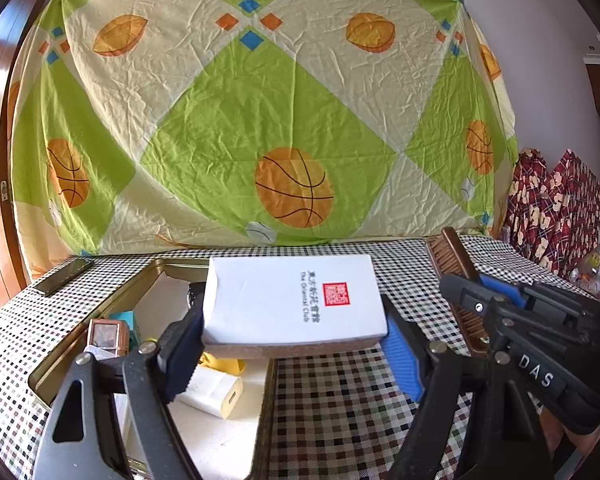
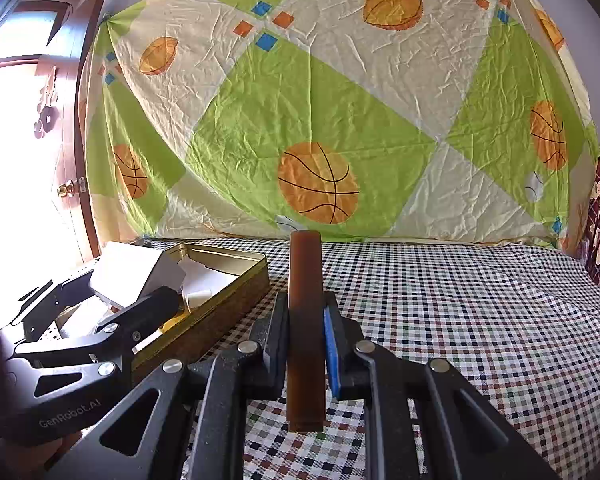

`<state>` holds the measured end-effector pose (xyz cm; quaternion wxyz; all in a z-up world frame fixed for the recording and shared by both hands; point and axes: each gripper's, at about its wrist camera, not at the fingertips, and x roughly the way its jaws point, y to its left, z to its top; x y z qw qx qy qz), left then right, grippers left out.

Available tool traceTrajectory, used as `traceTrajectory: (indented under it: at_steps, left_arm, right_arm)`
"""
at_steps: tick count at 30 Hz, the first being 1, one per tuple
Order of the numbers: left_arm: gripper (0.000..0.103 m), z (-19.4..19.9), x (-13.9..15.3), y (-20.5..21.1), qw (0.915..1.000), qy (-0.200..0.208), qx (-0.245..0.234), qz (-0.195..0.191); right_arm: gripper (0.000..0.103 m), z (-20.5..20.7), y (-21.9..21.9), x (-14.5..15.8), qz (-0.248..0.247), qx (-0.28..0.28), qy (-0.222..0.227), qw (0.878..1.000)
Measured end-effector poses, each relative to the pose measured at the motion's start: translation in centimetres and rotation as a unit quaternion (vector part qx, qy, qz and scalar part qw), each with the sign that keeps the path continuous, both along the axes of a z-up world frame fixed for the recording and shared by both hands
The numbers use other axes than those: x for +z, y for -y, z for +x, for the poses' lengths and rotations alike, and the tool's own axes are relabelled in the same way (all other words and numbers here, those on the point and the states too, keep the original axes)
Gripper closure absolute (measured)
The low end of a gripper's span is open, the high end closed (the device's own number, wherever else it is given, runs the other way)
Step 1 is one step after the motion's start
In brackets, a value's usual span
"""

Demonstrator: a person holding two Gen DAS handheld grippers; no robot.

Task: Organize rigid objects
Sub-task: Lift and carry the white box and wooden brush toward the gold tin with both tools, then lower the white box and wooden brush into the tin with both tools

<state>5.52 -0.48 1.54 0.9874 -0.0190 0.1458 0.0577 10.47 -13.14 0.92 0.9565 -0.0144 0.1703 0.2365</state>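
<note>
Left claw (image 1: 292, 344) clamps a white box (image 1: 292, 304), right claw (image 2: 306, 344) a brown brush (image 2: 305, 320), over checked cloth (image 2: 460, 320).

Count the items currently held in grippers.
2. The left gripper clamps the white box above the gold tin; the right gripper is shut on the brown brush over the checkered cloth.

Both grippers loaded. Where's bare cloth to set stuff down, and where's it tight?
Free: the checked cloth right of the tin, back to the hanging sheet. Tight: inside the tin, cluttered with small items, the white box held over it by the left gripper; the right gripper clamps a brush.
</note>
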Motion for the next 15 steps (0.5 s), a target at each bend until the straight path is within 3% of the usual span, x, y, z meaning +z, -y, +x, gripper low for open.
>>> traceTrajectory:
  at_steps: [15]
  left_arm:
    - [0.023, -0.8, 0.0, -2.1, 0.9997, 0.003, 0.012, -0.021]
  right_arm:
    - [0.086, -1.0, -2.0, 0.0, -0.003, 0.029, 0.007, 1.000]
